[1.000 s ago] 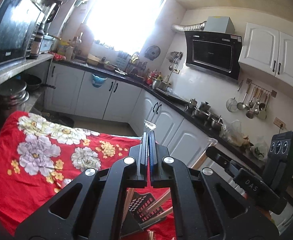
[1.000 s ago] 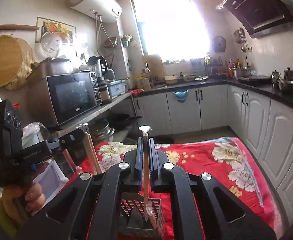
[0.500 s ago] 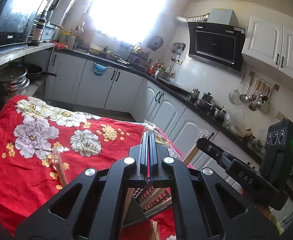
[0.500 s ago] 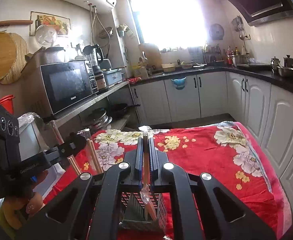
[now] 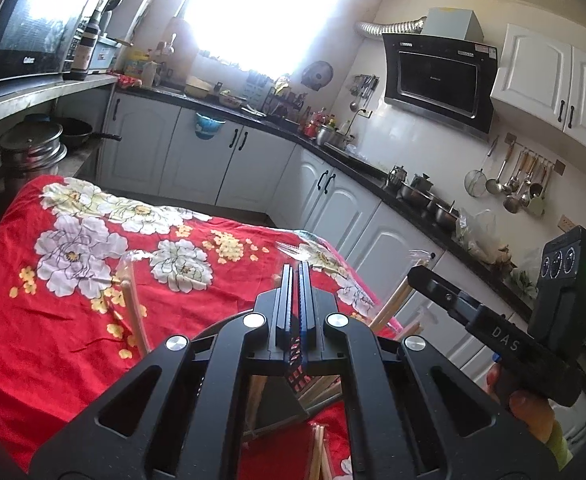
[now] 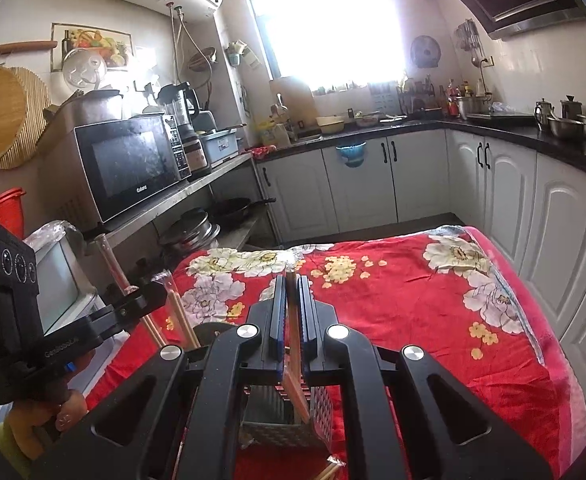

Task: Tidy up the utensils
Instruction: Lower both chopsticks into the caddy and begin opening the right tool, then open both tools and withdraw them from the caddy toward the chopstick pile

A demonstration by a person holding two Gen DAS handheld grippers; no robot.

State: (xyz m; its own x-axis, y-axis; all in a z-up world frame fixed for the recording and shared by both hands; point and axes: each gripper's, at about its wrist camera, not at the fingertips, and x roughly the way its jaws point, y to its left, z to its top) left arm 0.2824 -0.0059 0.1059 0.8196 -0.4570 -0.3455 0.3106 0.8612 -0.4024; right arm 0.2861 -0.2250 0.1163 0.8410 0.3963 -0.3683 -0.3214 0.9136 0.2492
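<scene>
My right gripper (image 6: 292,278) is shut on a plastic-wrapped pair of wooden chopsticks (image 6: 293,360) whose lower end reaches into a perforated metal utensil holder (image 6: 317,408) on the red floral tablecloth. My left gripper (image 5: 297,268) is shut on a thin clear wrapper tip (image 5: 293,249), just above the same holder (image 5: 309,384). Several wrapped chopsticks (image 5: 389,304) stand slanted in the holder. One more wrapped pair (image 5: 133,300) leans up at the left. The other hand-held gripper shows in each view, the right one (image 5: 493,332) and the left one (image 6: 93,328).
The table with the red floral cloth (image 6: 433,312) fills the foreground. Loose chopsticks (image 5: 317,452) lie on it near the holder. White cabinets with a black counter (image 6: 493,132) run along the back and right. A microwave (image 6: 129,164) and pots sit on shelves at the left.
Both grippers have tilted and lowered toward the table. The chopsticks in my right gripper have sunk deeper, so less sticks out above the fingers. A leaning wrapped pair has come into the left view.
</scene>
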